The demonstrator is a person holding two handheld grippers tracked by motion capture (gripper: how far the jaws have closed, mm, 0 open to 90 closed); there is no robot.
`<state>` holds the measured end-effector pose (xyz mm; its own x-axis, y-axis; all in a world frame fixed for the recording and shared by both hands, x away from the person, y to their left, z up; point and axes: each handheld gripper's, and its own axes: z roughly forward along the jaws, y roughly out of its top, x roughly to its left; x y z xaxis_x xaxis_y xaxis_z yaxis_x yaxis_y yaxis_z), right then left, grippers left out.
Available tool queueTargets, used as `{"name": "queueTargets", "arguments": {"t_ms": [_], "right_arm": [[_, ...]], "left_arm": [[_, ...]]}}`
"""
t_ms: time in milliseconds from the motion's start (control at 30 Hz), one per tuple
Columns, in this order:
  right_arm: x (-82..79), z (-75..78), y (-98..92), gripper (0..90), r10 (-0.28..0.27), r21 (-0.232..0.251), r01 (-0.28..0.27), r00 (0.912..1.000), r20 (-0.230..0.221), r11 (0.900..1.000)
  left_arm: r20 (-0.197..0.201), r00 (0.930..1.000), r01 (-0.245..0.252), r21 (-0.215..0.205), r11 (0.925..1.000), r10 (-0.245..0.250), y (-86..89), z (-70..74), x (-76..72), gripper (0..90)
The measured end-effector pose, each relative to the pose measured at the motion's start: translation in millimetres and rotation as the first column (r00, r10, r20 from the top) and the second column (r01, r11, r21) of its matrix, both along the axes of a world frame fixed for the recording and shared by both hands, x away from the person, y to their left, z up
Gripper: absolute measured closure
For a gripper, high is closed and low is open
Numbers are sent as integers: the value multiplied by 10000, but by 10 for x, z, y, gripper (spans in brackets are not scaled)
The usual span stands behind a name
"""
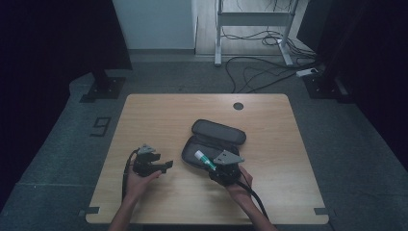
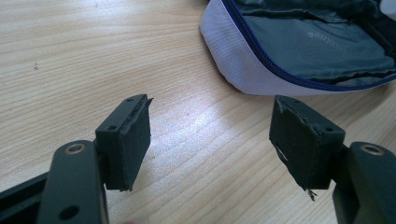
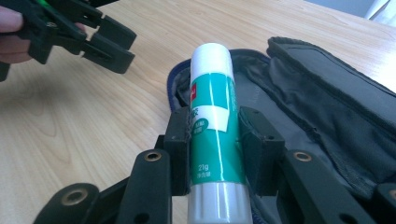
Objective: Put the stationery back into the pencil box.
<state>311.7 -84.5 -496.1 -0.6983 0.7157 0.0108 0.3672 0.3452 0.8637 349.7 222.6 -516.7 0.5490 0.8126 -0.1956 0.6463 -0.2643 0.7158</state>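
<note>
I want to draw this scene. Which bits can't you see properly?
- Glue stick bottom end: cut off by the lower edge, right gripper view.
- Its small print: too small to read there.
- Pencil case far side: cut off by the top and right edges, left gripper view.
- Case lining logo: too blurred to read.

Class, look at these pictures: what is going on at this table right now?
A person works with two hand-held grippers at a wooden table. The right gripper is shut on a green-and-white glue stick, holding it over an unzipped grey pencil case that lies open. The left gripper hangs open beside the case, holding nothing.
</note>
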Motion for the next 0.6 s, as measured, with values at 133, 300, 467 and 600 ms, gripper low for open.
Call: {"name": "queueTargets", "arguments": {"t_ms": [133,300,467,600], "right_arm": [[53,-16,-26,649,-174,-15,174,9998,-64,9998],[106,-36,-60,649,-364,-21,364,9993,-101,9993],[152,-57,-79,649,-493,-89,492,9987,-136,9988],[187,-62,-96,649,-568,-112,567,9983,-112,9983]], "left_arm": [[-18,10000,6,-4,10000,-6,-1,-1,0,296],[-56,10000,30,27,10000,-30,-10,-5,2,296],[-55,10000,27,22,10000,-27,-12,-11,4,297],[-83,10000,45,26,10000,-44,-3,-7,4,297]]}}
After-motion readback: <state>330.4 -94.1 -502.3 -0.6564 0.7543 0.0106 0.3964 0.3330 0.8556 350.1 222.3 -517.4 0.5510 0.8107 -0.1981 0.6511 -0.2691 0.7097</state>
